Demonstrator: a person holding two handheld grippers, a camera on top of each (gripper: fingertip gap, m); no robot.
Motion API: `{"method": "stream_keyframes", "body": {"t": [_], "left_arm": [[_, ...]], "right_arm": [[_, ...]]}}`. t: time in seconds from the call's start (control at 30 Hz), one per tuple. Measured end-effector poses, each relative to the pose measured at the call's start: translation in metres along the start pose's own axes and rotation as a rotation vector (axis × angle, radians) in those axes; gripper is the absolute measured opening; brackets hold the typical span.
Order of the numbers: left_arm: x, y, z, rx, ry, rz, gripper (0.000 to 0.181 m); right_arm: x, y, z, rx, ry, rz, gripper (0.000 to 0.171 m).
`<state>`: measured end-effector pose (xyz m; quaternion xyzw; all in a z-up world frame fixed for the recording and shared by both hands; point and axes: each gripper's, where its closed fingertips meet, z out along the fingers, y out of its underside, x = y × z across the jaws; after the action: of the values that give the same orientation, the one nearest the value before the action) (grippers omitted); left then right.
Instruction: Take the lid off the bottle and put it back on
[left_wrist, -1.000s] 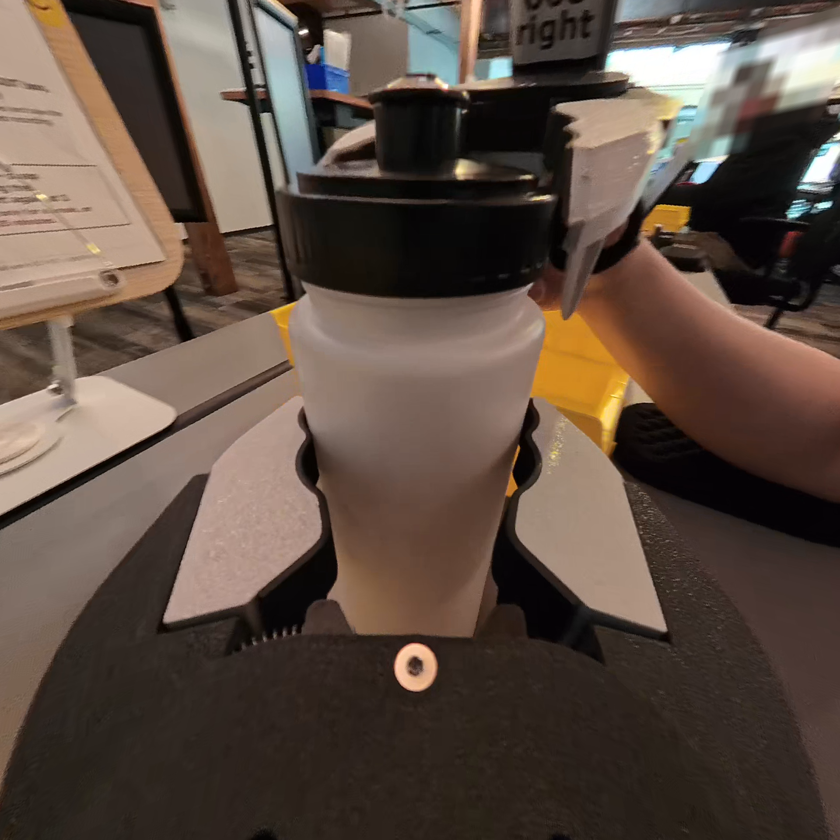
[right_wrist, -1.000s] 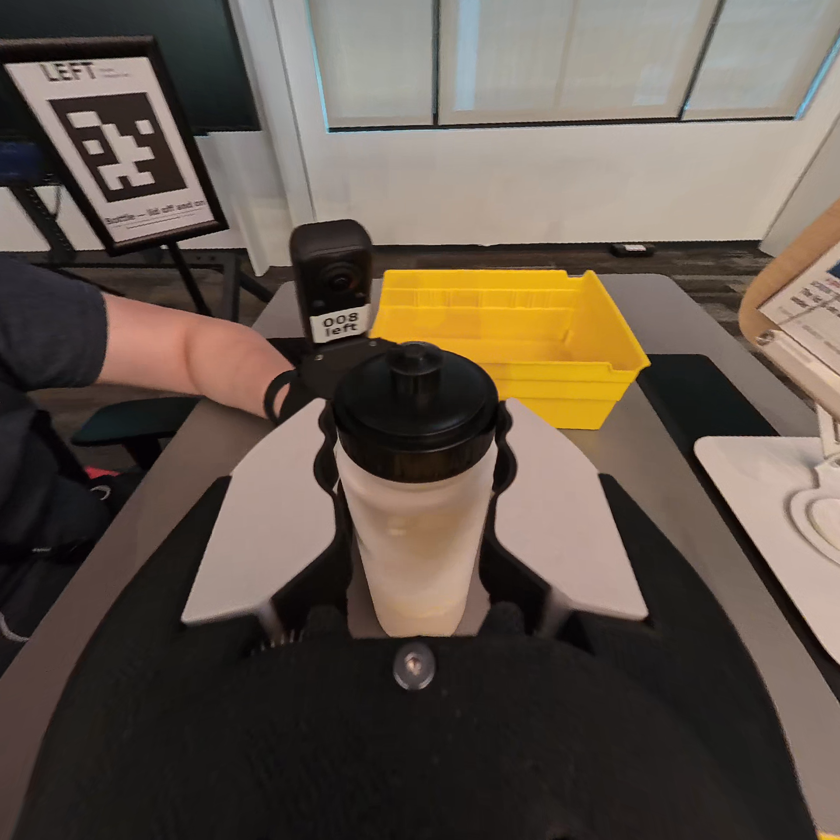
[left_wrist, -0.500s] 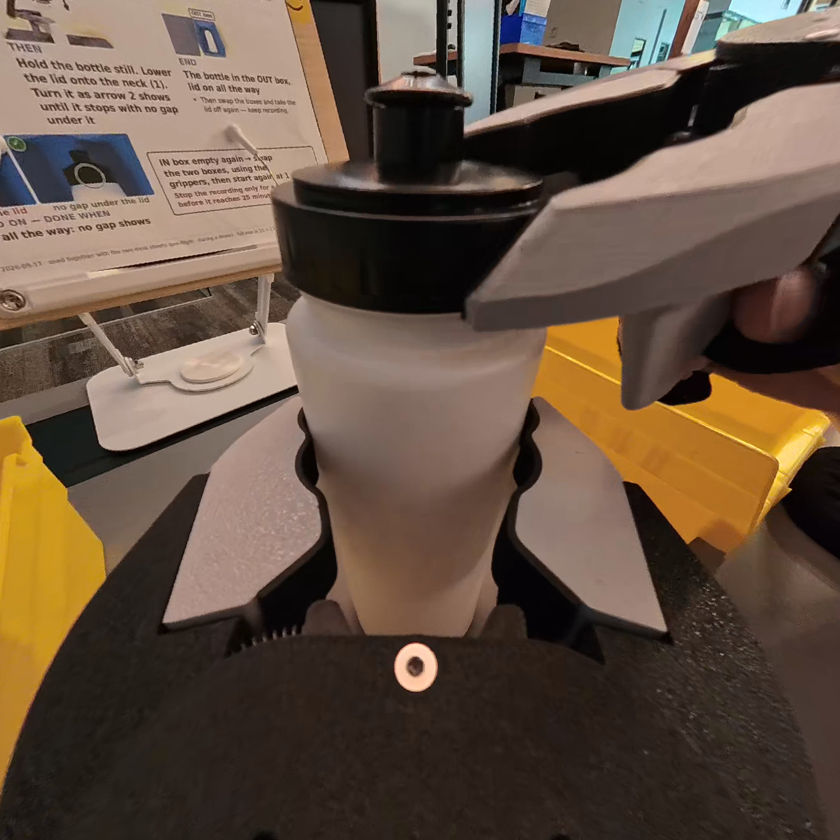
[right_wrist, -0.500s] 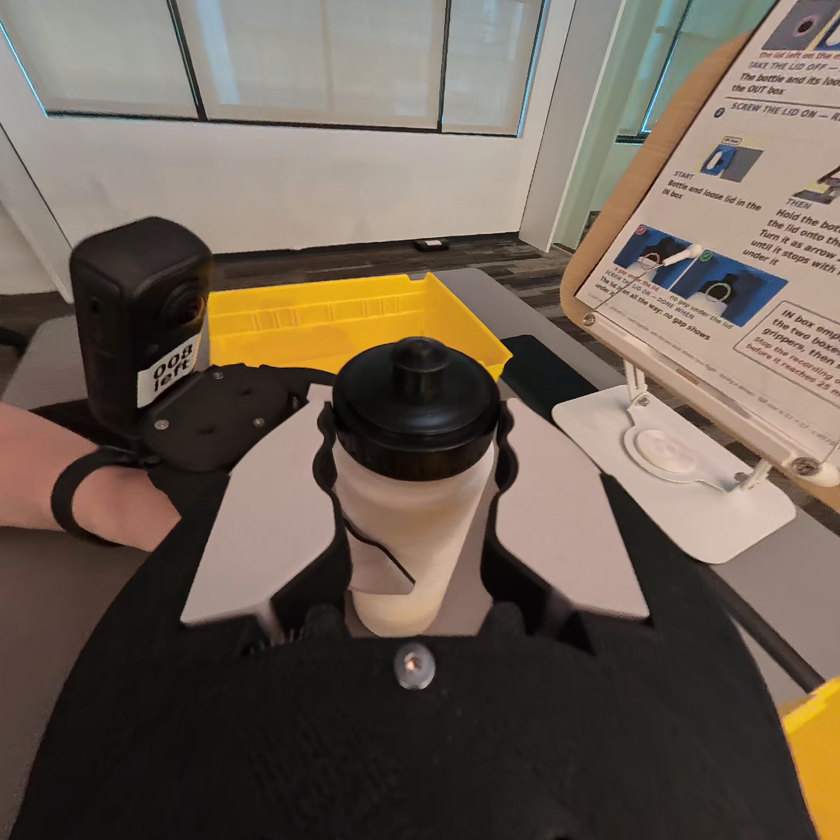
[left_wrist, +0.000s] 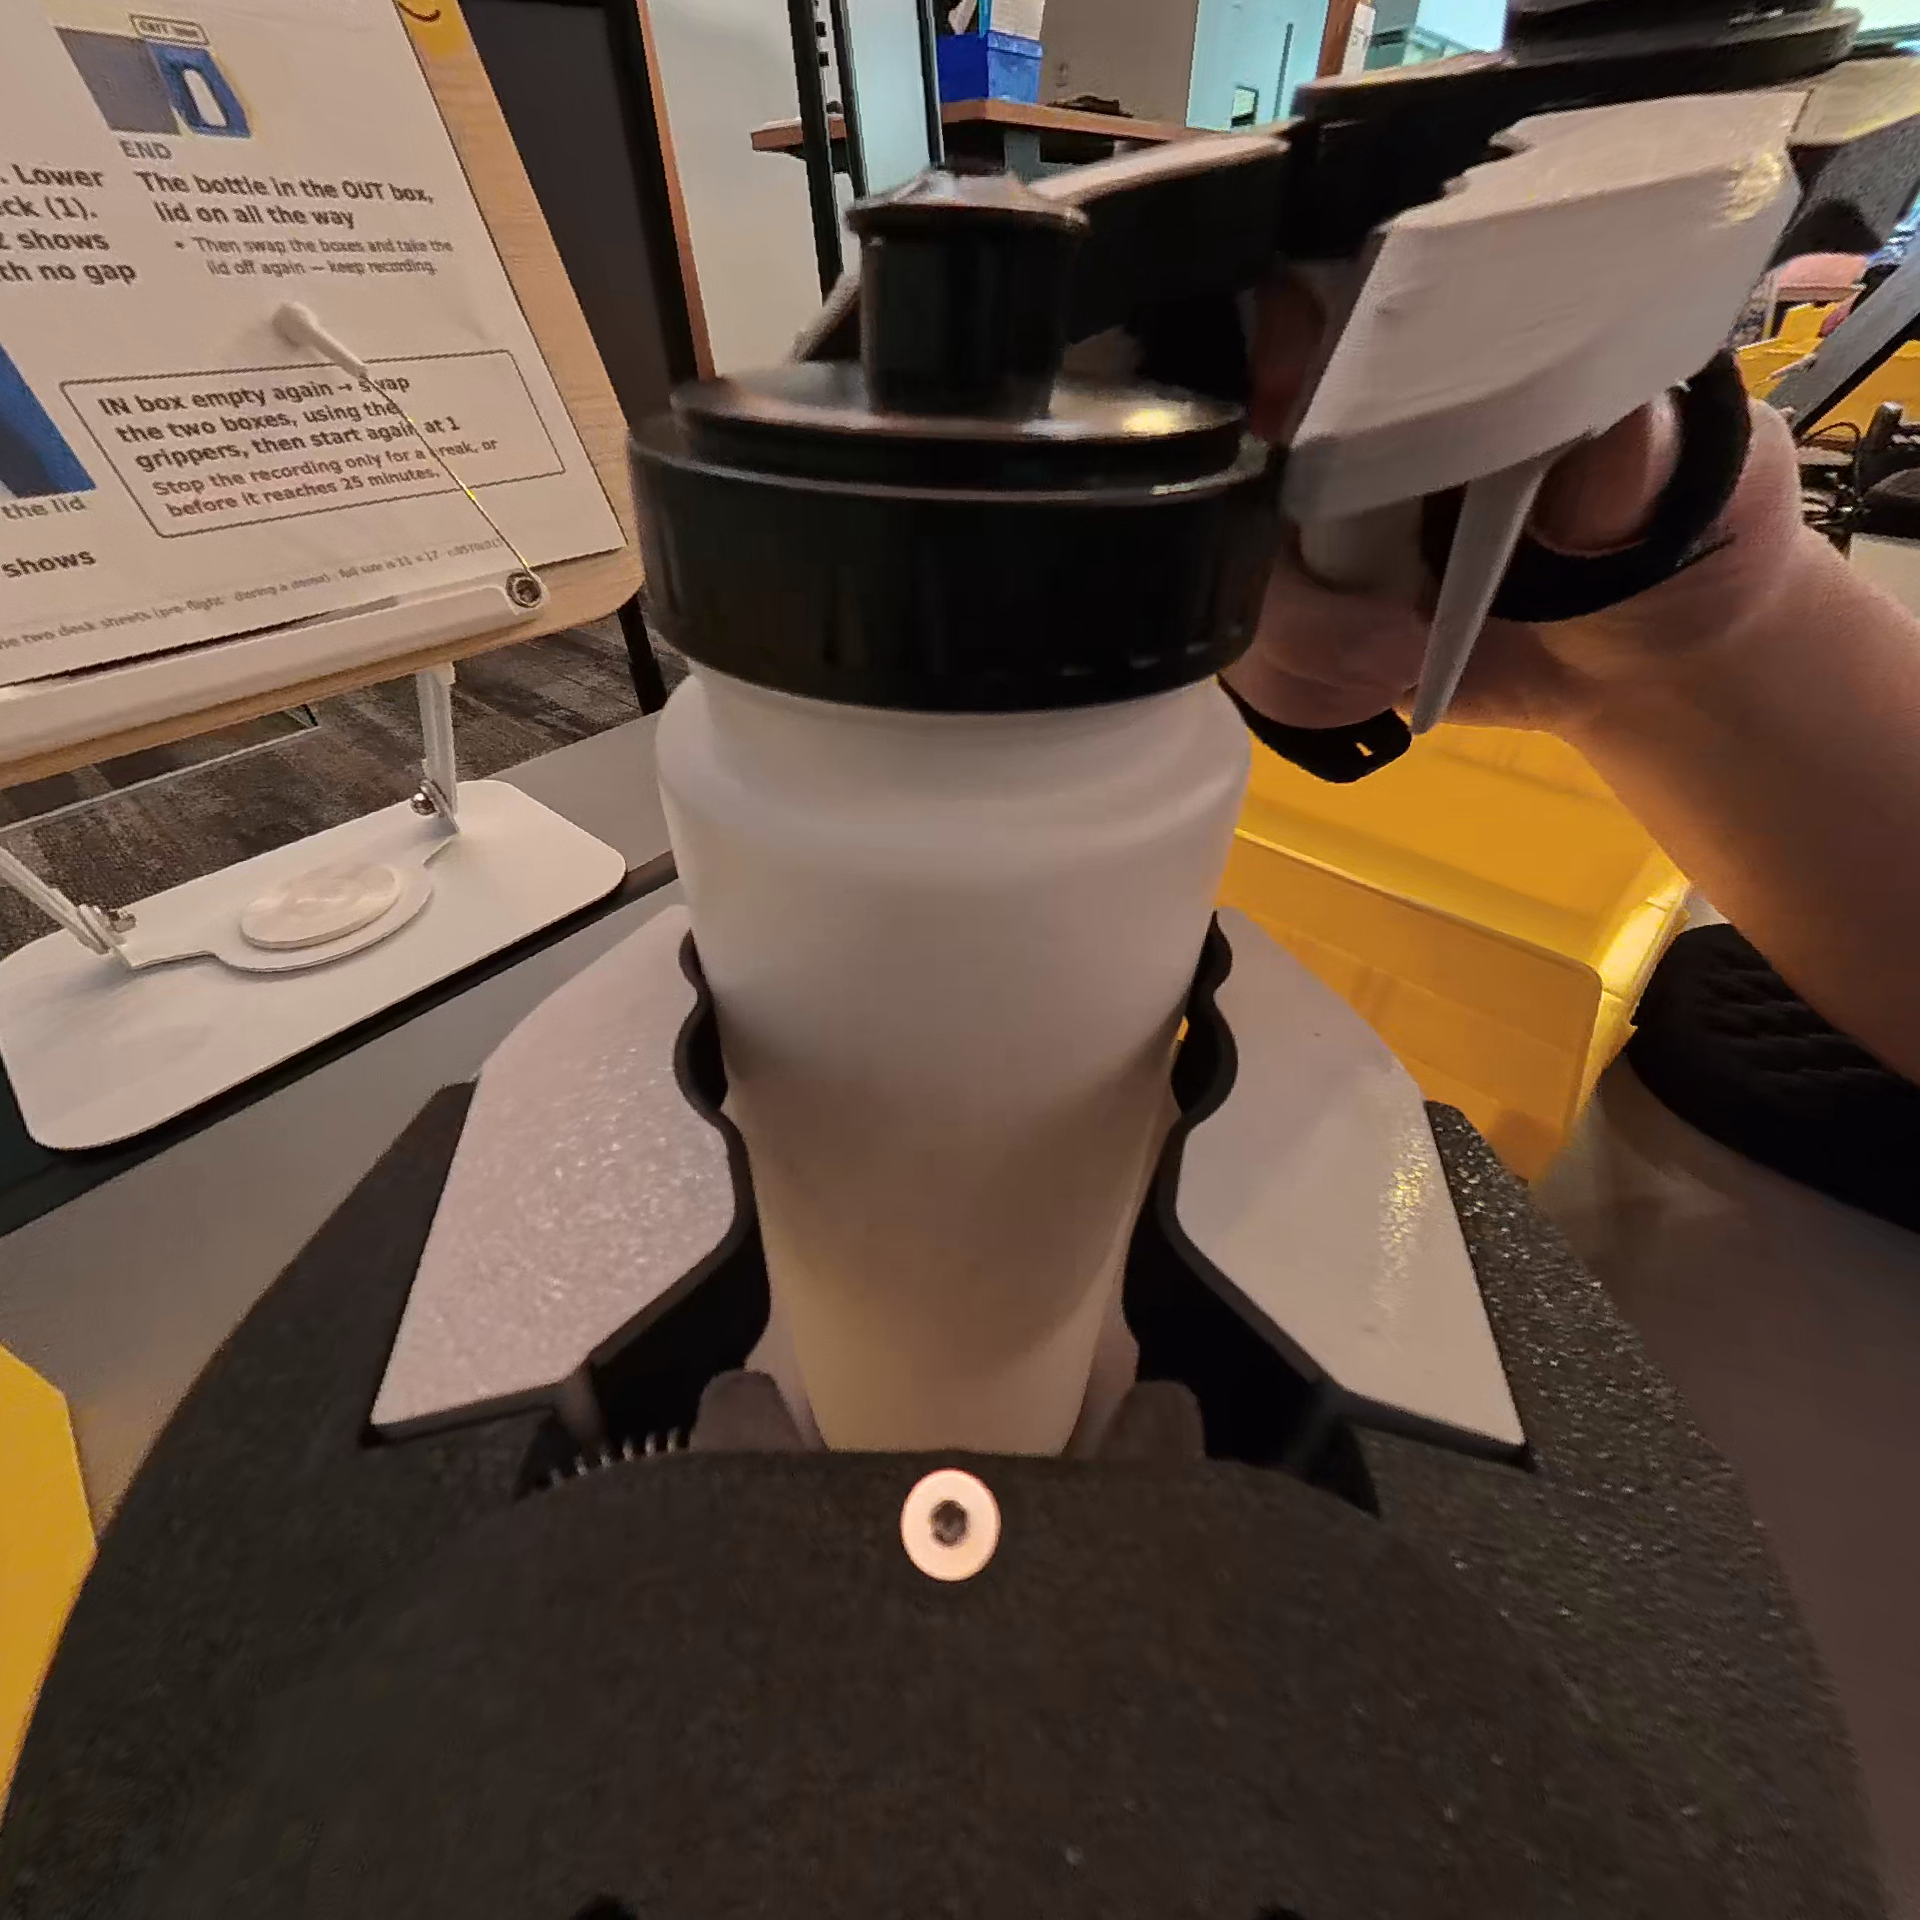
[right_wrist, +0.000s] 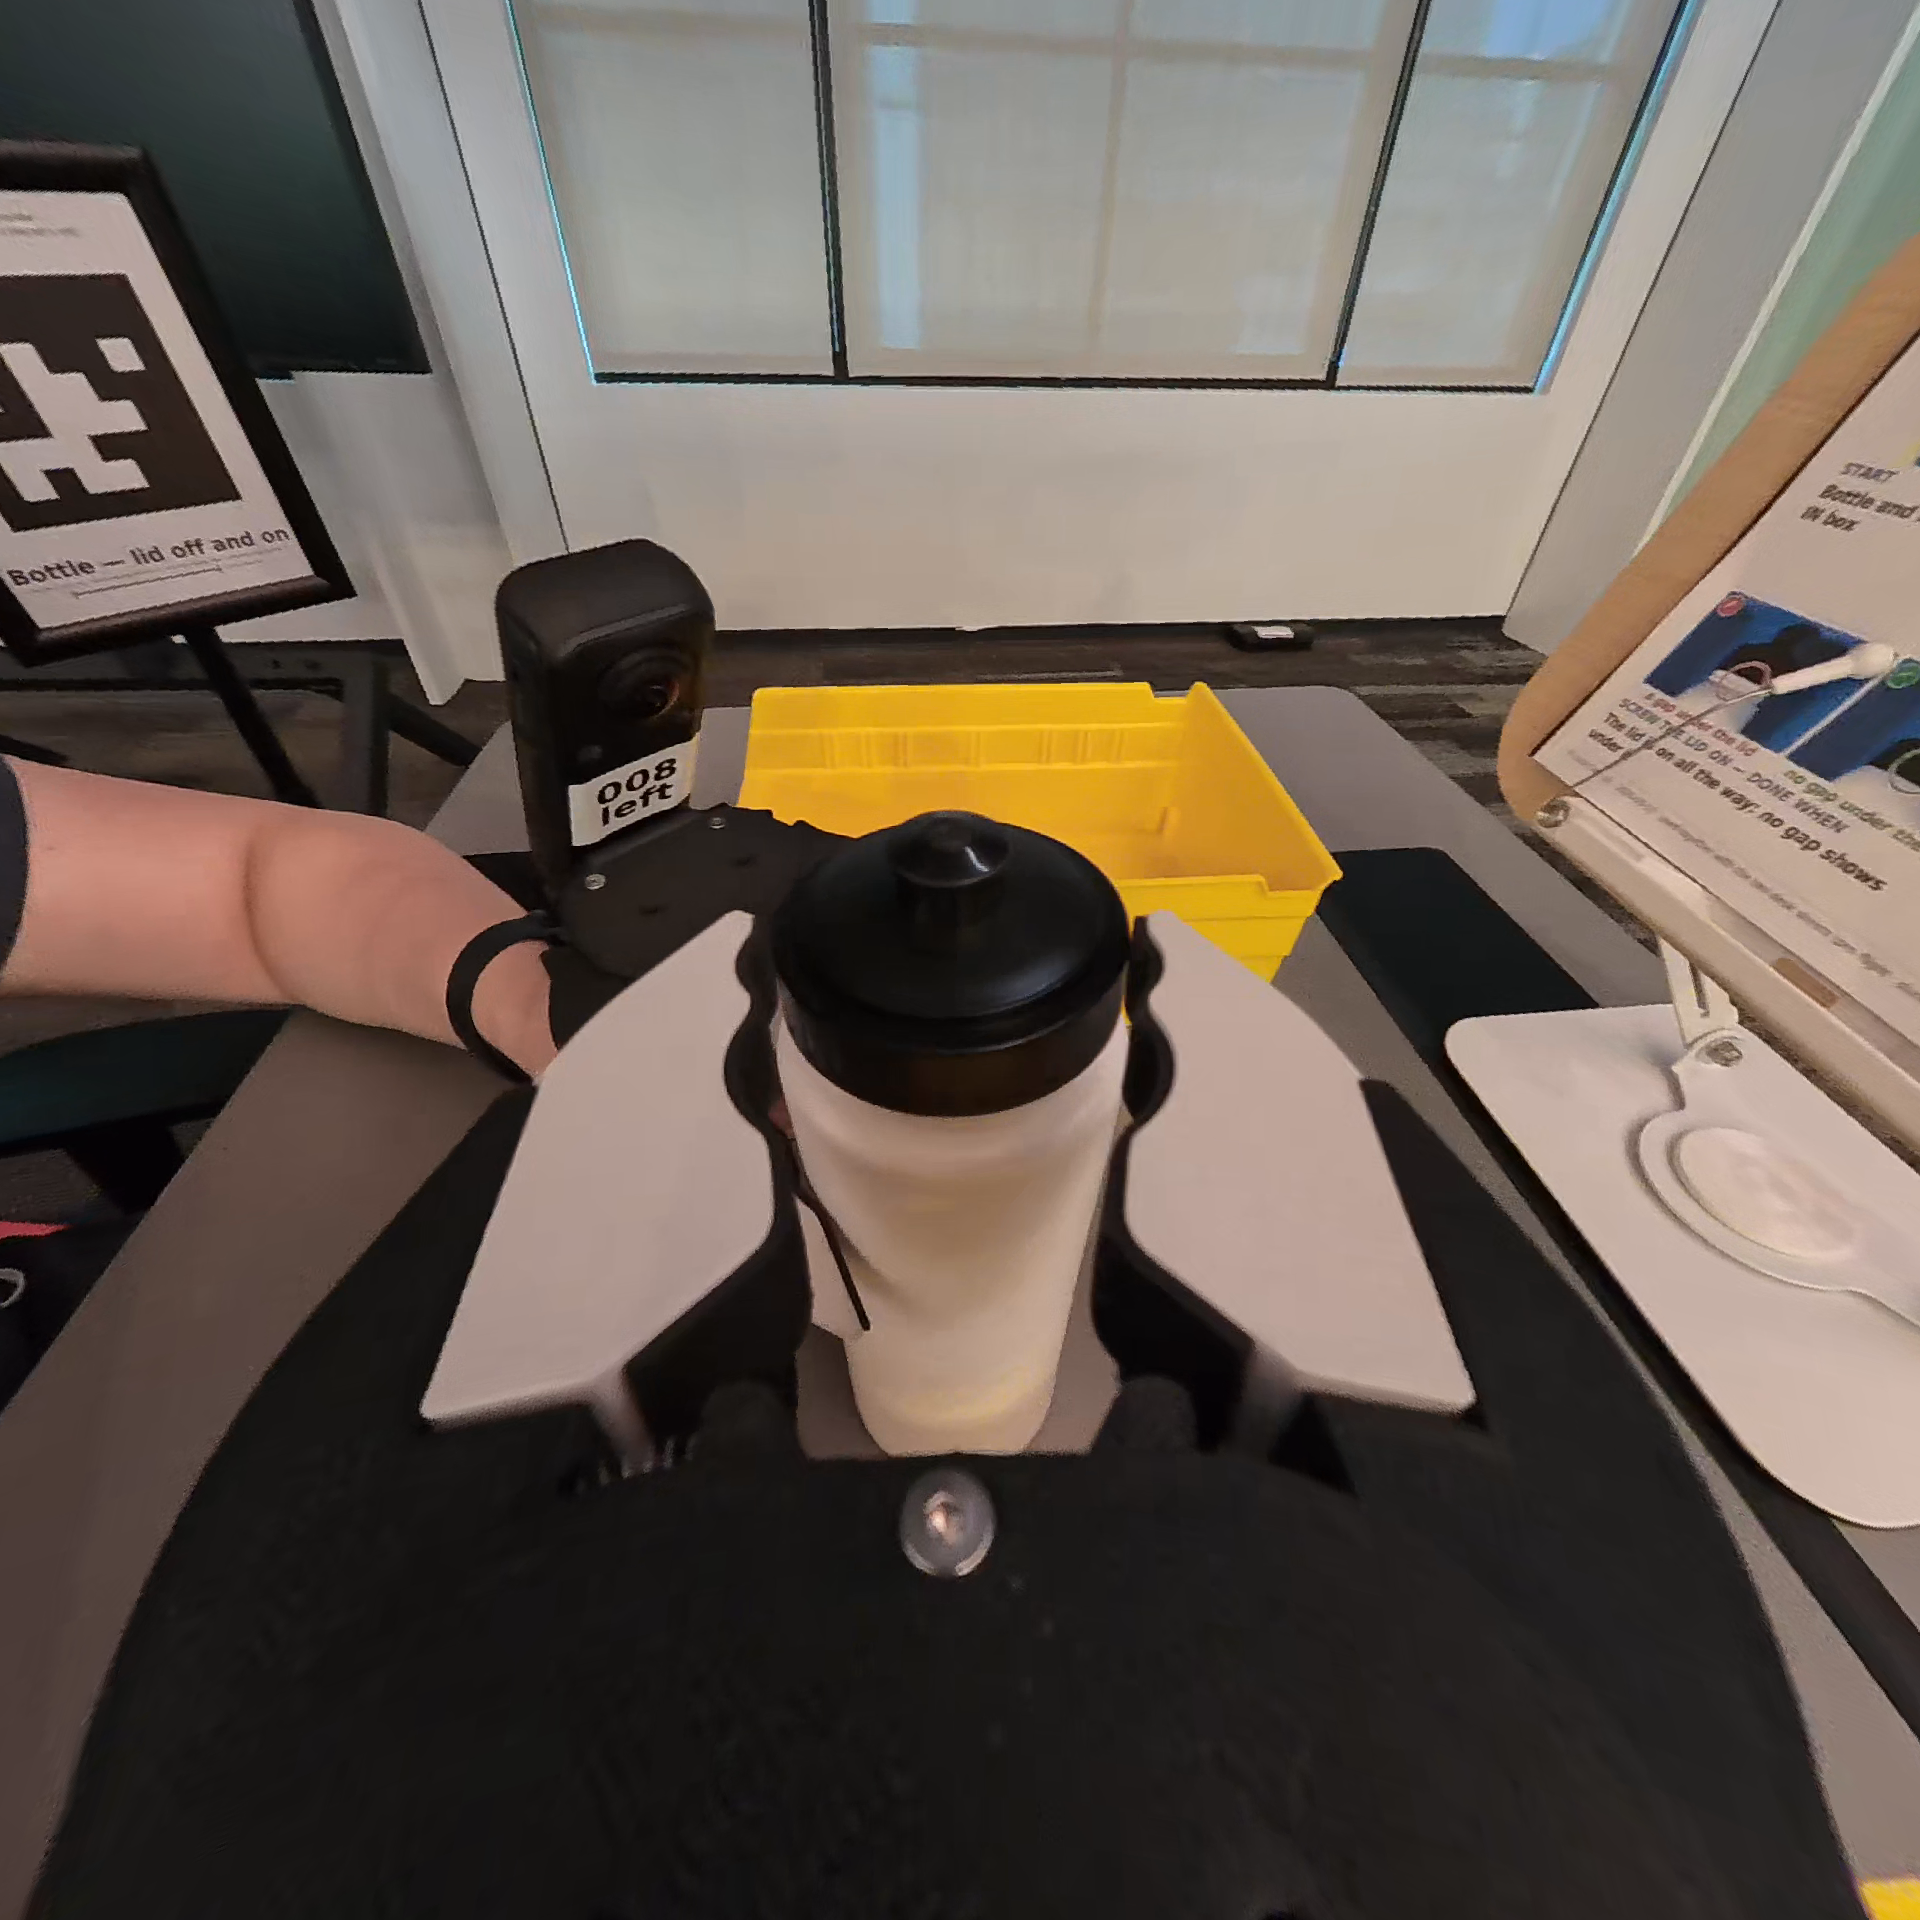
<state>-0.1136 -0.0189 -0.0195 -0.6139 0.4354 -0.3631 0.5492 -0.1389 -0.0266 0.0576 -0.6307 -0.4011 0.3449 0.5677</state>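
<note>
Left gripper (left_wrist: 951, 1081) pinches the frosted white bottle (left_wrist: 951, 987); right gripper (right_wrist: 948, 997) clamps its ribbed, domed black lid (right_wrist: 951, 961).

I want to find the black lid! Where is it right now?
The black lid sits on top of the white bottle, in the middle of both views, between the right claw's two grey fingers, with the yellow box behind it.

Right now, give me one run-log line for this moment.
left claw: shut on white plastic bottle body | right claw: shut on black screw lid | lid: on bottle | yellow plastic bin: behind
</note>
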Motion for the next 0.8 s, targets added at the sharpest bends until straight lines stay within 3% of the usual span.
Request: {"method": "stream_keyframes", "body": {"t": [0.2, 0.53, 0.63, 0.8], "left_arm": [[-0.009, 0.001, -0.002, -0.018, -0.080, -0.026, 0.086], [-0.030, 0.004, -0.010, -0.038, -0.201, -0.054, 0.086], [-0.030, 0.003, -0.009, -0.036, -0.186, -0.051, 0.086], [-0.017, 0.002, -0.004, -0.024, -0.085, -0.028, 0.086]], "right_arm": [[0.004, 0.000, 0.007, -0.039, 0.094, 0.025, 0.065], [0.013, 0.000, 0.026, 0.009, 0.496, -0.031, 0.066], [0.012, 0.002, 0.026, -0.068, 0.456, -0.086, 0.068], [0.004, -0.011, 0.010, -0.040, 0.252, -0.145, 0.074]]}}
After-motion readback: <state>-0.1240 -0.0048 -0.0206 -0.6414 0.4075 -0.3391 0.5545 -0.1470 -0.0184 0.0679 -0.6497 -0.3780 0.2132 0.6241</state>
